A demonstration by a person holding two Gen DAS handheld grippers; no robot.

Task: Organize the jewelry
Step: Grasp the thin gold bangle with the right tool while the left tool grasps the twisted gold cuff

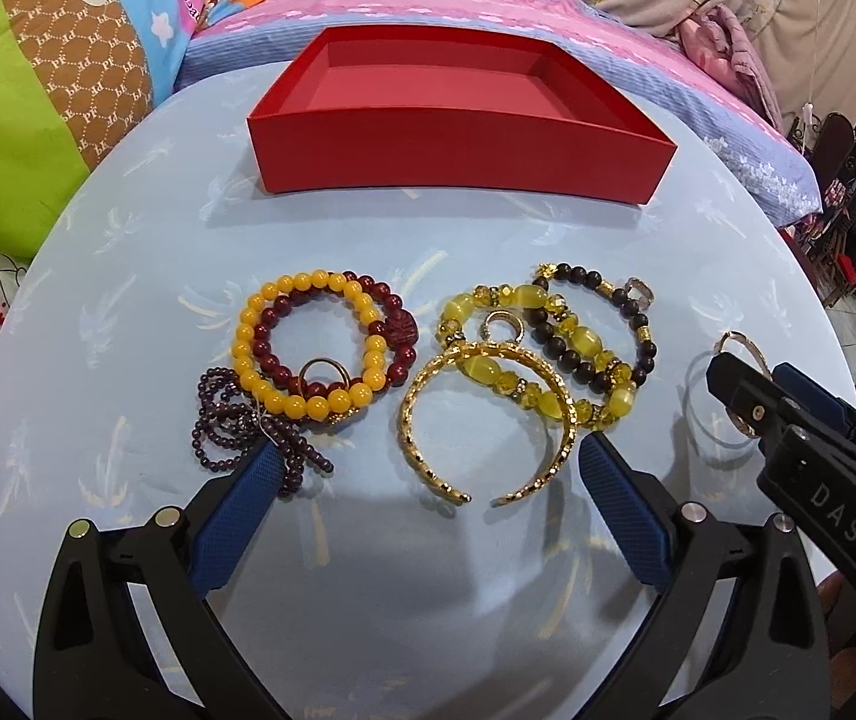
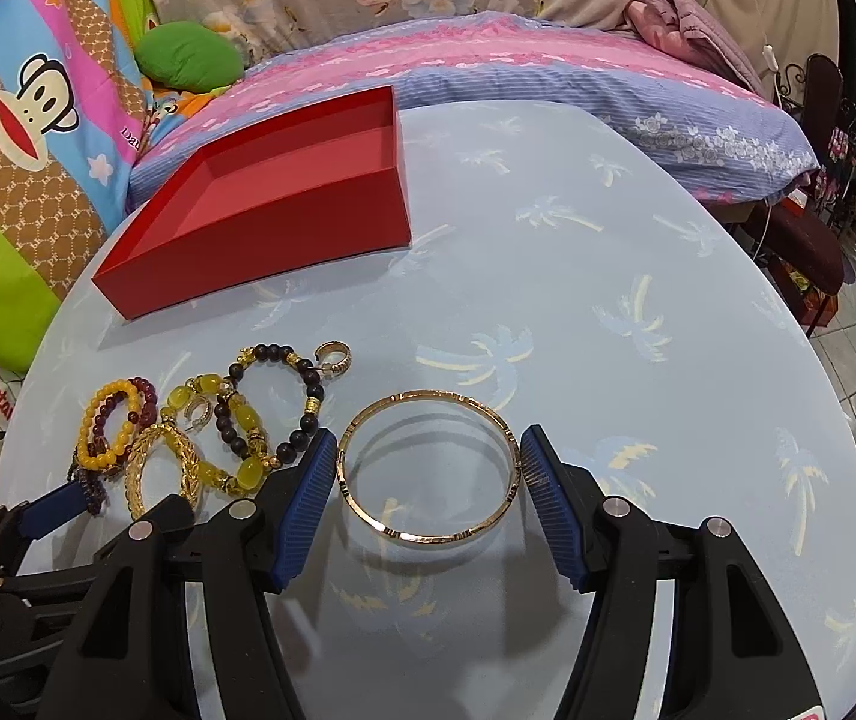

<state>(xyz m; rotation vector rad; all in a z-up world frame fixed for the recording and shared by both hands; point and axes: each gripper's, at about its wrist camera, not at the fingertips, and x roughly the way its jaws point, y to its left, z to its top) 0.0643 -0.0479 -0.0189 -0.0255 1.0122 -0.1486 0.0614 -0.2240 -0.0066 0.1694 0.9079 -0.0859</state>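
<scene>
We have the right claw [image 2: 425,474] bracketing the thin gold bangle [image 2: 428,468] flat on the surface [image 2: 548,300], pads at its rim, grip unclear. Rigid, light, slippery: pinch across the band. Left claw [image 1: 428,468] open, empty. Red box [image 2: 260,204] far left.

In the left wrist view, the right gripper [image 1: 740,402] at the right edge covered most of the thin gold bangle [image 1: 740,341]. The left fingers [image 1: 260,468] hid part of the purple bead strand [image 1: 218,414].
</scene>
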